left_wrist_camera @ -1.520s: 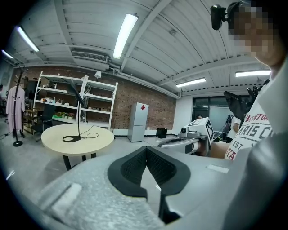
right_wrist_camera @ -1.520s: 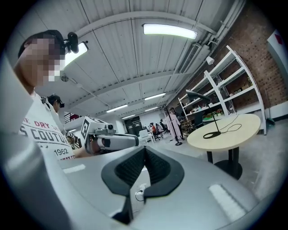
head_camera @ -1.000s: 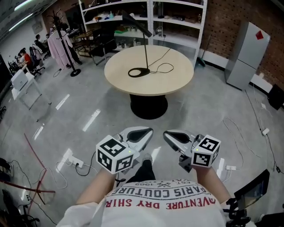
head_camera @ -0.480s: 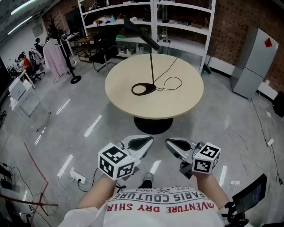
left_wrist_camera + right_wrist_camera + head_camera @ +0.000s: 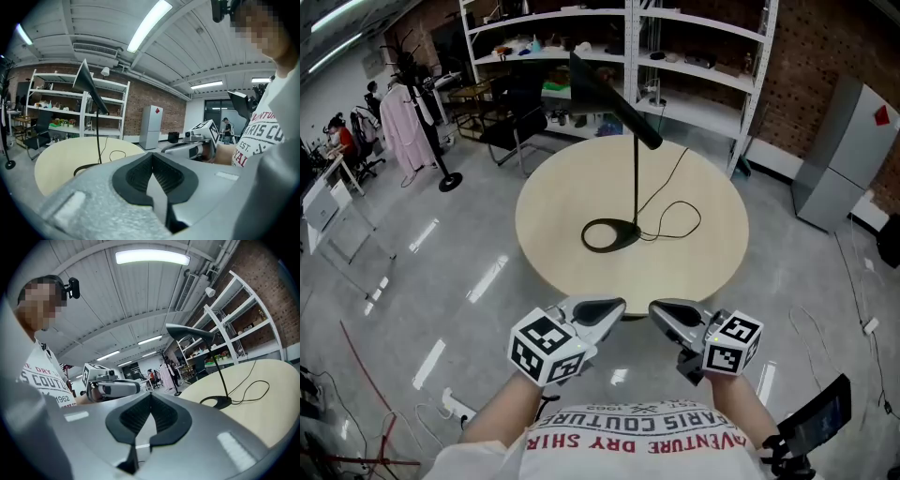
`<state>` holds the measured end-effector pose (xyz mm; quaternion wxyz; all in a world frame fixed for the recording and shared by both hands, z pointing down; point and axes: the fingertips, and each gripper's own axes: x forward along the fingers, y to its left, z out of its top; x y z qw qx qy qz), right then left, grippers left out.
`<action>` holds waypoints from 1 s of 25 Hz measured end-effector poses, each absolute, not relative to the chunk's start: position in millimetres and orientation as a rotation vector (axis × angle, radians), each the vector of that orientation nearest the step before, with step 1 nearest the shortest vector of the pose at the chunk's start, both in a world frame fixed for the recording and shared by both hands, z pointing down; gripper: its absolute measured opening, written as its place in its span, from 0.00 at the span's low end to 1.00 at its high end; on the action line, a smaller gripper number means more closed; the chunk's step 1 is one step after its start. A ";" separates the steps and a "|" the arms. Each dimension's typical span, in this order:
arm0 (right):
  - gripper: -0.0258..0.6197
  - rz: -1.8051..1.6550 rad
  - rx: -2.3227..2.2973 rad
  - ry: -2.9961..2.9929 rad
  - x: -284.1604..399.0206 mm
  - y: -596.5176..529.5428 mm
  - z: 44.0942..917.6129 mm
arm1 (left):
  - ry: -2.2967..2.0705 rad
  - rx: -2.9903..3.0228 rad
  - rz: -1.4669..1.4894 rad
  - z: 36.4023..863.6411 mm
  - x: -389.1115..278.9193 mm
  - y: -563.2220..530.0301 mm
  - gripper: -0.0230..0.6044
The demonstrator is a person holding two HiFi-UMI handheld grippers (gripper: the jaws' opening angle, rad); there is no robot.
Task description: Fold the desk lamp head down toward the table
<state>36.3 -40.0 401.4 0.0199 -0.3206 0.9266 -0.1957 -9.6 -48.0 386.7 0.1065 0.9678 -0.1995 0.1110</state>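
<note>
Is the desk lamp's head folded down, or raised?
Raised, not folded. The lamp head slants high atop the upright stem, well above the ring base on the round table.

Desk lamp (image 5: 617,105): a matt black finish is noted. Surface (image 5: 703,262): pale, smooth, matt, wood-look. Floor (image 5: 412,281), at 9 o'clock of it: glossy grey, reflections seen. Left gripper (image 5: 614,306) and right gripper (image 5: 659,307): matt grey plastic, ribbed black pads (image 5: 136,178).
</note>
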 end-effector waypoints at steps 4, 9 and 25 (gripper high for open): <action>0.04 -0.588 -1.024 2.877 33.3 -69.7 404.2 | -0.608 2.830 0.305 389.7 -24.1 -83.3 0.04; 0.04 -0.596 -1.046 2.876 39.9 -87.9 410.3 | -0.637 2.817 0.293 389.2 -29.8 -108.7 0.04; 0.04 -0.599 -1.120 2.890 88.2 -190.8 433.1 | -0.717 2.775 0.274 397.3 -7.3 -211.1 0.04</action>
